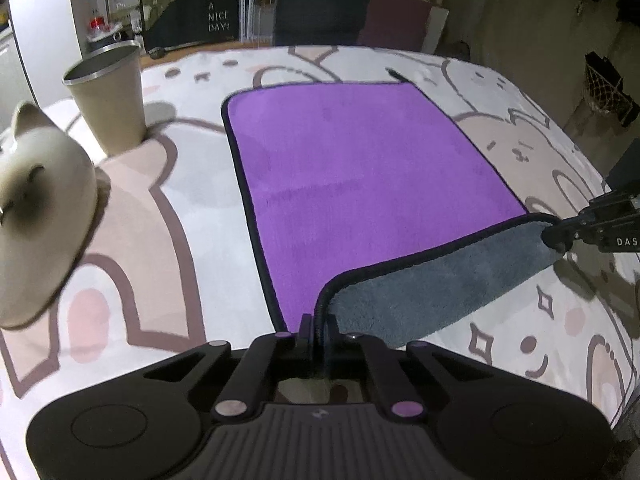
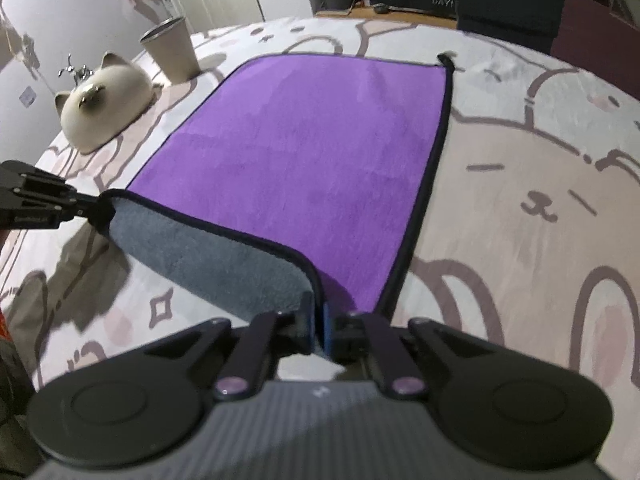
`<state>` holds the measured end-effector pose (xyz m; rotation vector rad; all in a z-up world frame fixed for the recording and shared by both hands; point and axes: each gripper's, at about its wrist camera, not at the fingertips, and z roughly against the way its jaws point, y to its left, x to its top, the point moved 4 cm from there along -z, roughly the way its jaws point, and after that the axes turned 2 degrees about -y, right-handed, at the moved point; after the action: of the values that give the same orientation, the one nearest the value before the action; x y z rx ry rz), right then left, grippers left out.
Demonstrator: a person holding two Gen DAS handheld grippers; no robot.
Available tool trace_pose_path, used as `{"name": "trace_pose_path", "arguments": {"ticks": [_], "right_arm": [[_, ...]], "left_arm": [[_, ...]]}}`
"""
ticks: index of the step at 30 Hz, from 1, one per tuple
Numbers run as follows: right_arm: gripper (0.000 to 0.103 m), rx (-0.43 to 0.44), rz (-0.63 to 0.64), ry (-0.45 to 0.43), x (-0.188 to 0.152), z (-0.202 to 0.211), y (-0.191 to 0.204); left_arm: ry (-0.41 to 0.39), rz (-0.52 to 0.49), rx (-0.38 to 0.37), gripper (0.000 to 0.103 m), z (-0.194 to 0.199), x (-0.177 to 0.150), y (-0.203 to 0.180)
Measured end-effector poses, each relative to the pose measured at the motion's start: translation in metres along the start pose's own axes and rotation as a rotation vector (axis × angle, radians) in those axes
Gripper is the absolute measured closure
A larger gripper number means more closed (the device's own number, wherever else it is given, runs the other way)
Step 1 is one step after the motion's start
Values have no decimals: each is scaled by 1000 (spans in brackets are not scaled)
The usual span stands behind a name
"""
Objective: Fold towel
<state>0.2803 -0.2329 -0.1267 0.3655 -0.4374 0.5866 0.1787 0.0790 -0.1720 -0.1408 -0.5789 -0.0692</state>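
A purple towel [image 1: 352, 168] with black edging and a grey underside lies flat on a cartoon-print surface; it also shows in the right wrist view [image 2: 304, 160]. My left gripper [image 1: 318, 330] is shut on the towel's near left corner. My right gripper [image 2: 320, 332] is shut on the near right corner; it shows at the right edge of the left wrist view [image 1: 560, 236]. My left gripper shows at the left of the right wrist view [image 2: 96, 210]. The near edge is lifted and curled back between them, grey side [image 1: 432, 280] showing.
A beige bin [image 1: 108, 100] stands at the far left, also in the right wrist view [image 2: 172, 48]. A cream cat-shaped object [image 1: 40, 216] sits left of the towel, also in the right wrist view [image 2: 104, 100]. Dark furniture and a sign stand beyond the far edge.
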Motion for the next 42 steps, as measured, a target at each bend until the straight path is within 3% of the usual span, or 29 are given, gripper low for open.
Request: {"name": "trace_pose_path", "arguments": {"ticks": [19,42], "right_arm": [[99,-69,-37,-174,46,29,-9],[99,-201,-9,-287,118,6,-31]], "left_arm": [[-153,34,65,99,22,54,9],[-235,-32,136,98,-9,129,30]]}}
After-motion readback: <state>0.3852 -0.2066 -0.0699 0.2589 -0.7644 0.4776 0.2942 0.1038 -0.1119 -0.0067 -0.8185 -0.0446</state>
